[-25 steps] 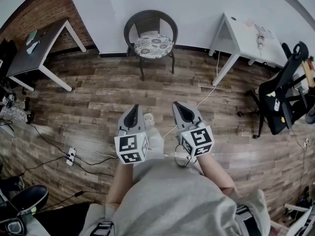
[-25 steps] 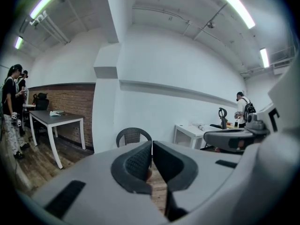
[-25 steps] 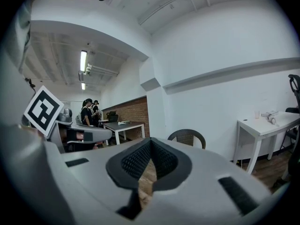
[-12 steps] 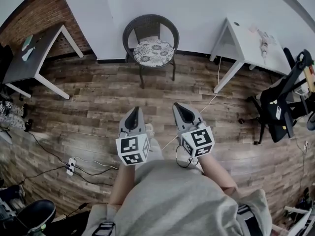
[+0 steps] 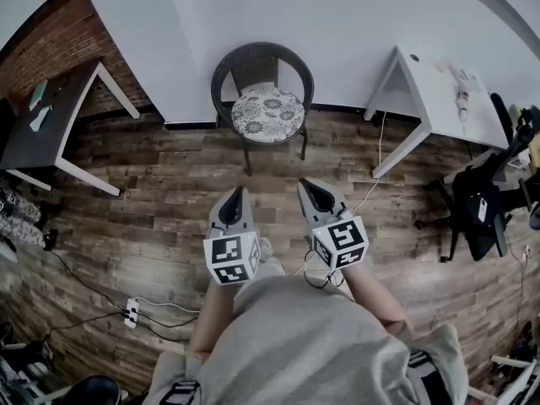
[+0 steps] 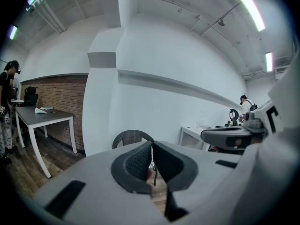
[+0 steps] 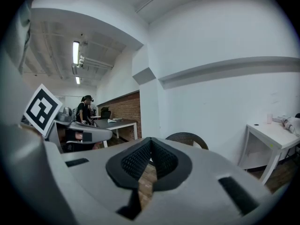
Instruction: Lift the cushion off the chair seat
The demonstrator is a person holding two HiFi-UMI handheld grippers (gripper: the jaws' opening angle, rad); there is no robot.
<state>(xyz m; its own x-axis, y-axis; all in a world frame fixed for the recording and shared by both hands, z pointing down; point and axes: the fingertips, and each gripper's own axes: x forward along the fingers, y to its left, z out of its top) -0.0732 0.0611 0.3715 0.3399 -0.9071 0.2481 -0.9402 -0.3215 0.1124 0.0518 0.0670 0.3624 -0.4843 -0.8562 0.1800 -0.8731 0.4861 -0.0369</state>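
Note:
A round floral cushion (image 5: 267,113) lies on the seat of a dark wicker chair (image 5: 261,62) against the white wall. My left gripper (image 5: 238,192) and right gripper (image 5: 305,184) are held side by side above the wood floor, pointing at the chair and well short of it. Both are shut with nothing between the jaws. In the left gripper view the chair's back (image 6: 131,136) rises just behind the closed left gripper (image 6: 151,146). In the right gripper view the chair (image 7: 187,137) shows behind the closed right gripper (image 7: 150,142). The cushion is hidden in both gripper views.
A dark table (image 5: 42,133) stands at the left by the brick wall, a white table (image 5: 439,91) at the right. A black office chair (image 5: 481,201) is at far right. A power strip (image 5: 131,315) and cables lie on the floor. A person (image 6: 7,102) stands far left.
Both grippers have moved forward over the floor toward the chair, which now sits lower and nearer in the head view. Their jaws look the same as before.

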